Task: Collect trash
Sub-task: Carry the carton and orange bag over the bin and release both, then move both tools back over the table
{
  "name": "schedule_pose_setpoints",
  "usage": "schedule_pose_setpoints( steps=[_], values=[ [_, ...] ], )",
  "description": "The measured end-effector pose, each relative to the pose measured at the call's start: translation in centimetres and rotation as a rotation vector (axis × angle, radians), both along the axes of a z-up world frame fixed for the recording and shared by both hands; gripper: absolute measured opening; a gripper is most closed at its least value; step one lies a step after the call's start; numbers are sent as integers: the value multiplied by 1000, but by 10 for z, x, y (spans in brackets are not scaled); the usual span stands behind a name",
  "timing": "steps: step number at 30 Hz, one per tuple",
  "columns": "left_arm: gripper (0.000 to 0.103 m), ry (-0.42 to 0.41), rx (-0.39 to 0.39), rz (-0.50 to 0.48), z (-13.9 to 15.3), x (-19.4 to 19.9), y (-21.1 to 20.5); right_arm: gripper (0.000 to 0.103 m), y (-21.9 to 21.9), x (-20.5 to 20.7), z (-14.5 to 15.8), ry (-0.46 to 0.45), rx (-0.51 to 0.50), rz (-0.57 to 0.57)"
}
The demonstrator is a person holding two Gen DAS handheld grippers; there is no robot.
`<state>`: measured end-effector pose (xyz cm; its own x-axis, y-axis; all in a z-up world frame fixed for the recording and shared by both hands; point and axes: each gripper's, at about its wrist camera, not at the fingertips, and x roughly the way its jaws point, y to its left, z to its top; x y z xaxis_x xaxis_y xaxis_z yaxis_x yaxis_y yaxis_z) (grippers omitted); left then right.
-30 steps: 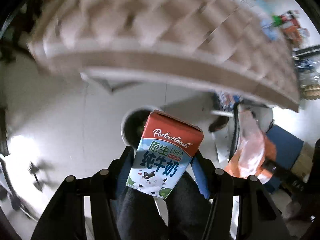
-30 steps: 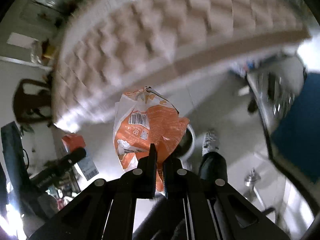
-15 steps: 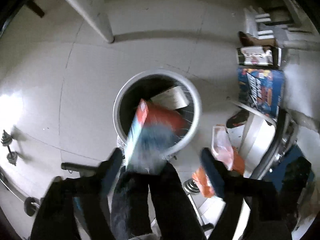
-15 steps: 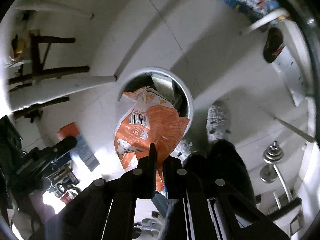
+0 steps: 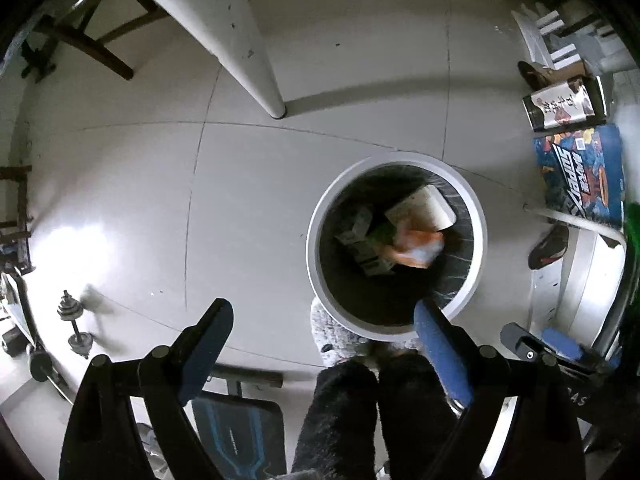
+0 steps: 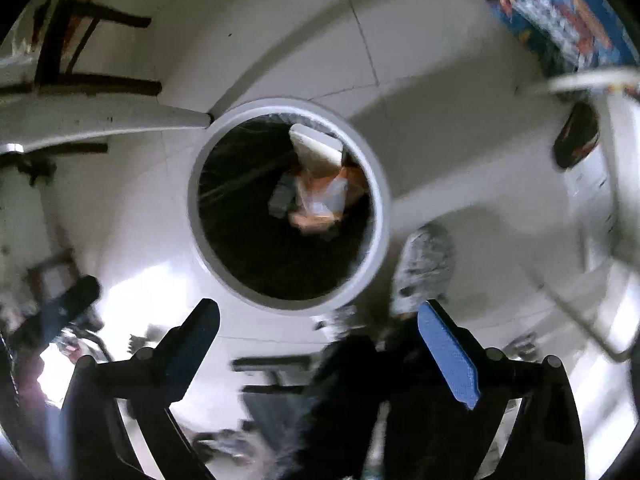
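A round white-rimmed trash bin [image 5: 316, 216] with a dark liner stands on the tiled floor below both grippers; it also shows in the right wrist view [image 6: 380, 184]. Inside it lie the orange snack bag [image 5: 416, 246], the milk carton [image 5: 366, 250] and a pale paper cup [image 5: 428, 206]. In the right wrist view the orange bag [image 6: 322, 200] lies under the cup [image 6: 316, 148]. My left gripper [image 5: 324, 316] is open and empty above the bin's near rim. My right gripper [image 6: 318, 316] is open and empty above the bin.
A white table leg [image 5: 240, 48] stands behind the bin. Boxes and a blue printed carton [image 5: 580, 176] lie at the right, with a dark shoe [image 5: 550, 246]. A dumbbell [image 5: 74, 320] lies at the left. The person's slippered foot [image 5: 334, 330] is by the bin.
Both grippers swung from the table down over the bin. The left let go of the milk carton and the right let go of the orange bag; both now lie in the bin.
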<state>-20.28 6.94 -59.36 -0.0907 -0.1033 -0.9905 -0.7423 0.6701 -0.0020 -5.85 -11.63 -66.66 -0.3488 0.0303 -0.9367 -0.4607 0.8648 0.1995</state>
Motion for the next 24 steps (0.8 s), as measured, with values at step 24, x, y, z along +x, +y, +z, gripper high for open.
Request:
schedule_pose_setpoints(
  steps=[24],
  values=[
    [92,-79,62,-112,191,-6,-34,101,10,-7,236,-193,-4,166]
  ],
)
